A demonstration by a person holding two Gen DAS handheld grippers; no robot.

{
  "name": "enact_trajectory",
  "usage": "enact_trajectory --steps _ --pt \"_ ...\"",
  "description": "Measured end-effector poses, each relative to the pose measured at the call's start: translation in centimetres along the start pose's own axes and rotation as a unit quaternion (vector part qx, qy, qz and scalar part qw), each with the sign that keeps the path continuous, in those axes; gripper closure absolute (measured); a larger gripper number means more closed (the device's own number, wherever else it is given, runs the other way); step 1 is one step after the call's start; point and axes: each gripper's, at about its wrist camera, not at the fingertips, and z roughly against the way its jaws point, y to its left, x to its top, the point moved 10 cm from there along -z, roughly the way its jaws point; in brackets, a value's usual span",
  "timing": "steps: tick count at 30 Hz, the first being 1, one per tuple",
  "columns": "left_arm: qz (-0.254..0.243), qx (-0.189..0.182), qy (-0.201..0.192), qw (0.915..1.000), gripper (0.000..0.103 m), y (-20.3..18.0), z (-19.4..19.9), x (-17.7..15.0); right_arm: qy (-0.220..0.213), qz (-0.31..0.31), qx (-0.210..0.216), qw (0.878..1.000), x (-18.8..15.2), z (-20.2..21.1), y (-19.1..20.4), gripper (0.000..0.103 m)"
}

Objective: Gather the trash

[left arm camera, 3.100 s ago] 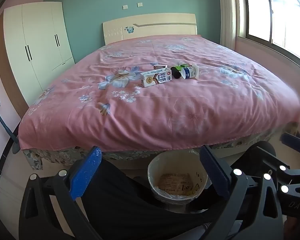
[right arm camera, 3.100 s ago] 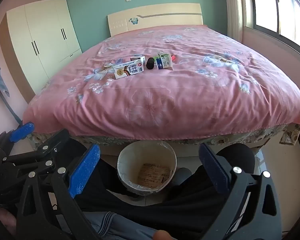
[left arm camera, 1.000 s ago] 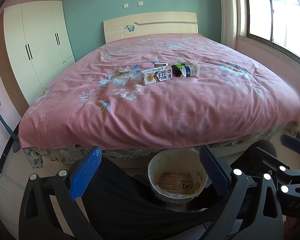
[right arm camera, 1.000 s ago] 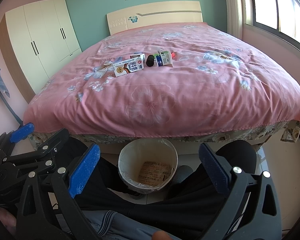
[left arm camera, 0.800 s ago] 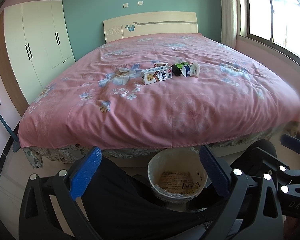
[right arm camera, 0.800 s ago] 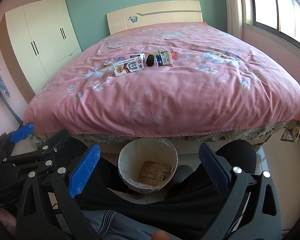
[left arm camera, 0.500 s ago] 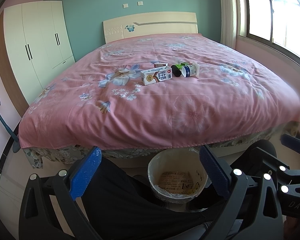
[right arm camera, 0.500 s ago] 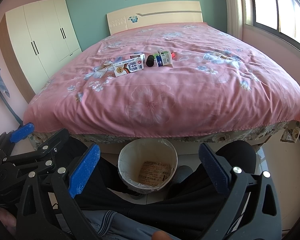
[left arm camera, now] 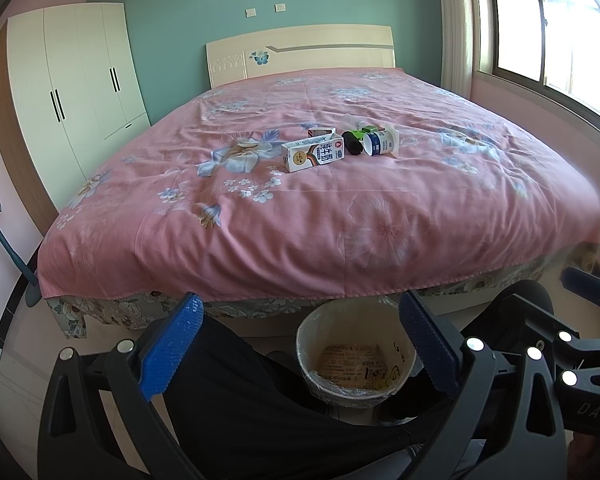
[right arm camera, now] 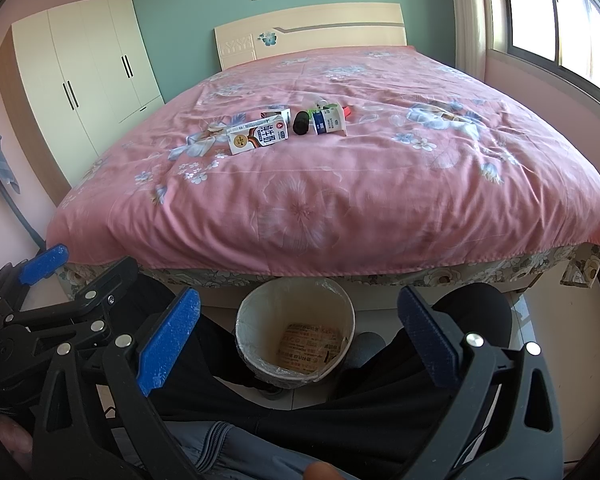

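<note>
Trash lies in a row on the pink bed (left arm camera: 340, 216) (right arm camera: 340, 200): a white milk carton (left arm camera: 312, 155) (right arm camera: 258, 135), a smaller carton (left arm camera: 321, 133) (right arm camera: 275, 113) behind it, a black object (left arm camera: 352, 145) (right arm camera: 300, 122), a white cup with a blue label (left arm camera: 381, 143) (right arm camera: 329, 121) and a green item (left arm camera: 364, 131). A lined bin (left arm camera: 354, 356) (right arm camera: 295, 334) stands on the floor at the bed's foot. My left gripper (left arm camera: 298, 332) and right gripper (right arm camera: 298, 330) hang open and empty above the bin, far from the trash.
A white wardrobe (left arm camera: 76, 80) stands at the left wall, a window (left arm camera: 548, 28) at the right. The person's dark-trousered legs (left arm camera: 260, 412) flank the bin. Each gripper shows at the edge of the other's view.
Both views have risen and tilted very slightly since three seconds ago; over the last second nothing has visibly changed.
</note>
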Motion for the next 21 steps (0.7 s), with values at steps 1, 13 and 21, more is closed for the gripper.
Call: enact_trajectory --steps 1,13,21 --pt "0.000 0.000 0.000 1.0000 0.003 0.0 0.0 0.0 0.000 0.000 0.000 1.000 0.0 0.0 0.0 0.006" --pt "0.002 -0.003 0.002 1.0000 0.003 -0.3 -0.1 0.0 0.002 0.000 0.001 1.000 0.0 0.1 0.0 0.006" --pt "0.015 -0.038 0.018 0.9990 0.003 0.4 -1.6 0.0 0.002 0.016 0.009 1.000 0.3 -0.8 0.5 0.006"
